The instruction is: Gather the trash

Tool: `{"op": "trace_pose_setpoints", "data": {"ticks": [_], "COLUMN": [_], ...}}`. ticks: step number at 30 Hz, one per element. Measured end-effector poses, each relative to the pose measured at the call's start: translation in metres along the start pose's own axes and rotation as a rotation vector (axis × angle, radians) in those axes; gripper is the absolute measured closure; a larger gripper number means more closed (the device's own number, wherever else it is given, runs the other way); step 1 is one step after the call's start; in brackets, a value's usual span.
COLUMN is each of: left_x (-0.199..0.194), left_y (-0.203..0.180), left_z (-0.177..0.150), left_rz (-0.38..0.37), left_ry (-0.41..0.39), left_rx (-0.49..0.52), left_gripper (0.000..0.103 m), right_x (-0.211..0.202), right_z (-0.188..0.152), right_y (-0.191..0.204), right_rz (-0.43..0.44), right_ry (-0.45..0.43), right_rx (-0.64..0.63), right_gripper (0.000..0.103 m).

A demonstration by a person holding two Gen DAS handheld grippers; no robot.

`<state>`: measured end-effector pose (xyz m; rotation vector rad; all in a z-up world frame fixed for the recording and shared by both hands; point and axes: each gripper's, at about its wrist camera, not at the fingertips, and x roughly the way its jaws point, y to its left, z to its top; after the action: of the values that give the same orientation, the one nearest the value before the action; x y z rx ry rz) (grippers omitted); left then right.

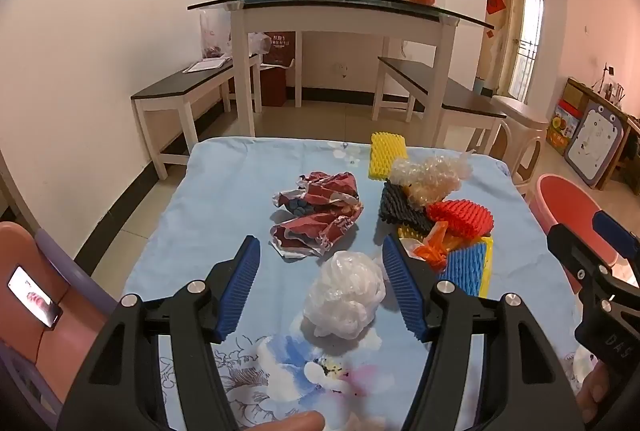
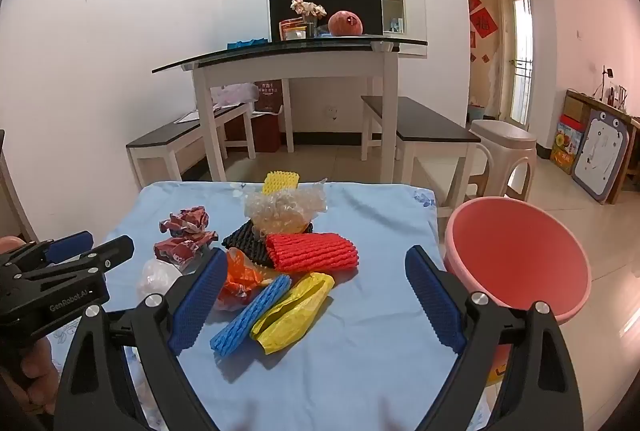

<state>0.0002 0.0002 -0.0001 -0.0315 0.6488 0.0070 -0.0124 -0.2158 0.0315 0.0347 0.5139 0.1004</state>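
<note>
White walls and a tiled floor frame the room, with a glass-topped dining table [image 1: 340,5] and two dark-topped benches [image 2: 432,127] at the back. Nearer the cameras, a table [image 2: 360,351] covered in a light blue floral cloth carries the trash. Just off its right edge sits a pink basin [image 2: 520,255], its mouth tilted toward the right wrist camera.

Trash is heaped toward the far right of the cloth. A red foam net [image 2: 312,251] lies on a black foam net [image 2: 244,239], with a clear bubble-wrap bundle [image 2: 284,209] and a yellow foam net [image 2: 280,182] behind them. In front lie a yellow plastic bag [image 2: 292,311], a blue foam net [image 2: 252,315] touching it, and an orange plastic bag [image 2: 240,279]. Left of the pile, apart from it, sits a crumpled red paper wad [image 1: 316,215], and nearer still a crumpled white plastic bag [image 1: 344,295].

Each hand-held gripper is spread wide and holds nothing. The left hand-held gripper [image 1: 320,285] hovers with the white bag between its blue pads [image 1: 240,291], not touching it. The right hand-held gripper [image 2: 316,301] hangs over the blue net and yellow bag, clear of both.
</note>
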Motion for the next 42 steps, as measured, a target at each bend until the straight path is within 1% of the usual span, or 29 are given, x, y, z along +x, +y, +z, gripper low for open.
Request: {"op": "trace_pose_setpoints", "data": {"ticks": [18, 23, 24, 42], "left_x": [-0.0004, -0.0004, -0.0004, -0.0003], "left_y": [-0.0001, -0.0002, -0.0001, -0.0002], "left_z": [-0.0002, -0.0002, -0.0002, -0.0004], "left_rz": [0.002, 0.002, 0.002, 0.001], "left_ry": [-0.006, -0.006, -0.006, -0.005], "left_rx": [0.002, 0.003, 0.003, 0.000], "left_gripper": [0.039, 0.039, 0.039, 0.039], "right_x": [-0.0010, 0.0052, 0.0003, -0.0013], "right_z": [-0.0005, -0.0005, -0.0011, -0.0005], "right_y": [-0.0030, -0.0046, -0.0061, -0.0081], "right_rz": [-0.005, -0.007, -0.009, -0.008], "right_ry": [-0.003, -0.003, -0.003, -0.002], "right_rx": [0.009, 0.012, 0.018, 0.022], "right_gripper": [0.014, 0.014, 0.014, 0.014]}}
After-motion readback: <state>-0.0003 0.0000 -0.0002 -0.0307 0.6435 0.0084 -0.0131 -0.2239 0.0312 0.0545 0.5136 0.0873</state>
